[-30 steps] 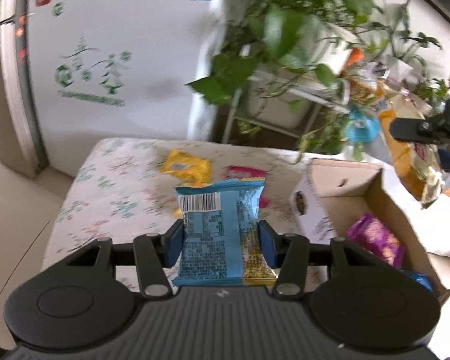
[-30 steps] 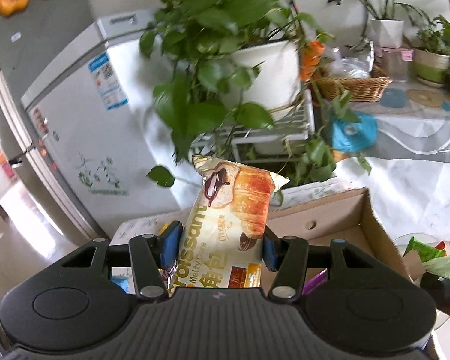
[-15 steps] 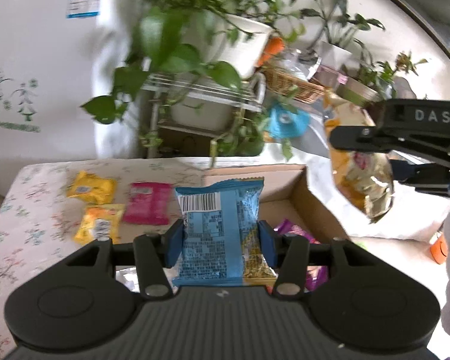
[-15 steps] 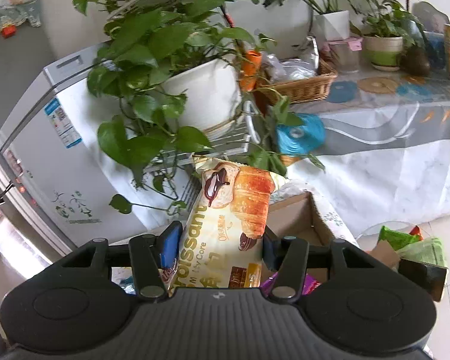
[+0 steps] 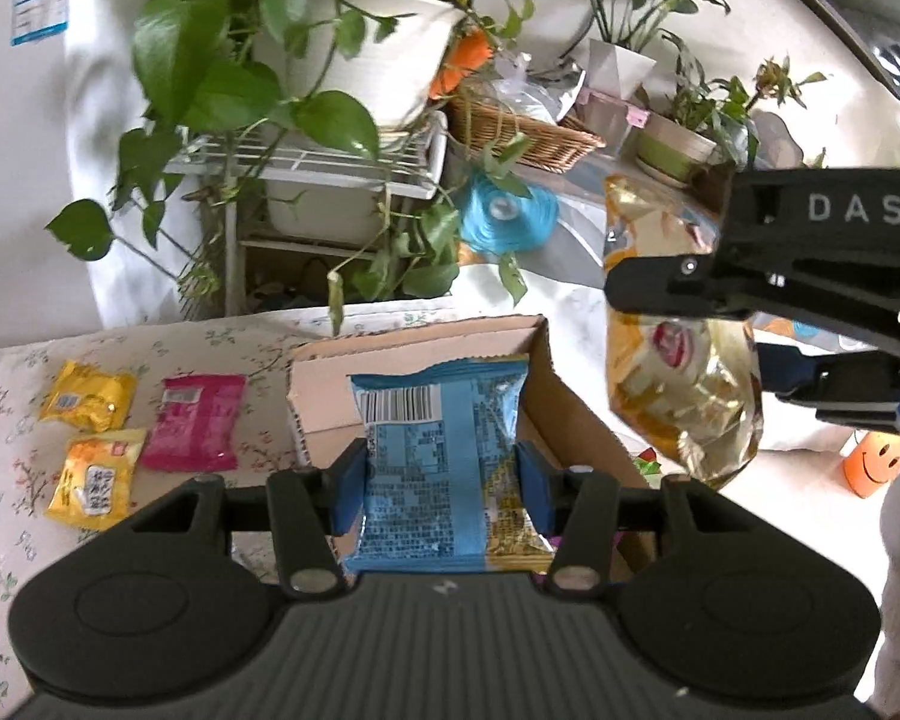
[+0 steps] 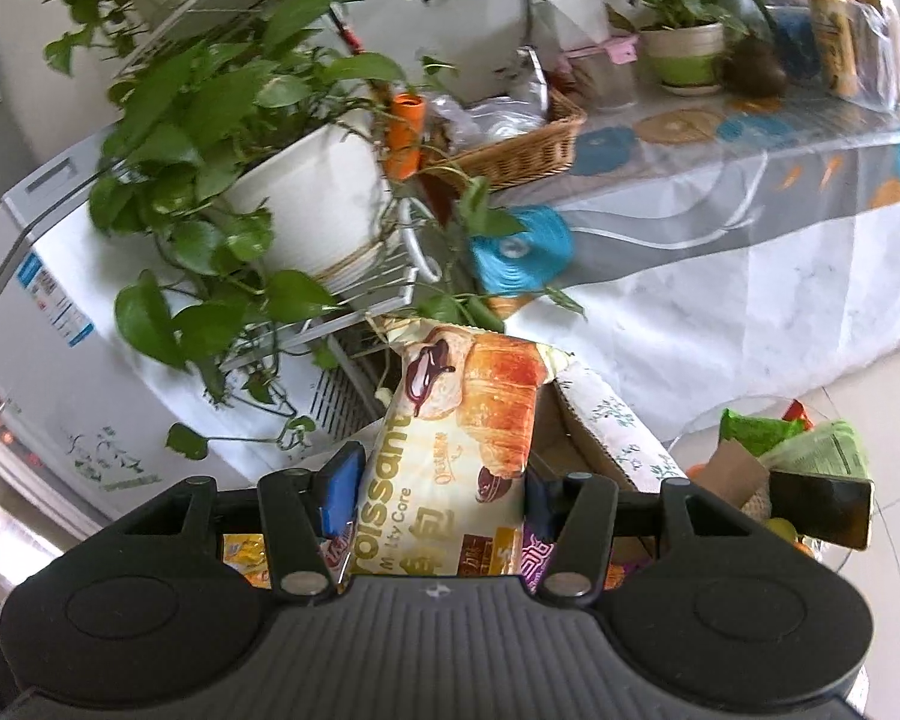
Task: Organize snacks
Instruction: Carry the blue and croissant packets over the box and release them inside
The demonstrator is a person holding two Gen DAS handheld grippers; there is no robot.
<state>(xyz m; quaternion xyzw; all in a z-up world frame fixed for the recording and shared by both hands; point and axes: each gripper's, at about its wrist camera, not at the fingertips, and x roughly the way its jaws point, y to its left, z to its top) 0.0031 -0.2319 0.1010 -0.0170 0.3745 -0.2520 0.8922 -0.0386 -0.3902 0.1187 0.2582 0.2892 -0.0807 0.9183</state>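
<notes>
The left tool (image 5: pixel 441 483) is closed on a blue snack packet (image 5: pixel 441 468), its blue pads pressing the packet's two sides, barcode side facing the camera. The packet hangs above the open cardboard box (image 5: pixel 561 414), which stands on the flower-patterned desk (image 5: pixel 12 420). In the left wrist view, at about 9 o'clock from the packet, a pink packet (image 5: pixel 197 423) lies flat on the desk, with two yellow packets (image 5: pixel 87 402) at its 9 o'clock side, one above the other in the picture, all close together. At 2 o'clock from the left tool, the right tool (image 5: pixel 690 300) comes in from the picture's right edge, clamped on a golden croissant packet (image 5: pixel 678 384) that dangles beside the box's right wall. In the right wrist view the right tool (image 6: pixel 438 492) is likewise shut on that croissant packet (image 6: pixel 468 450), which stands upright between the pads; purple and orange wrappers show just below it. At 12 o'clock beyond both tools stands a large leafy plant in a white pot (image 6: pixel 312 204) on a white wire rack, and at 1 o'clock a wicker basket (image 6: pixel 522 150).
</notes>
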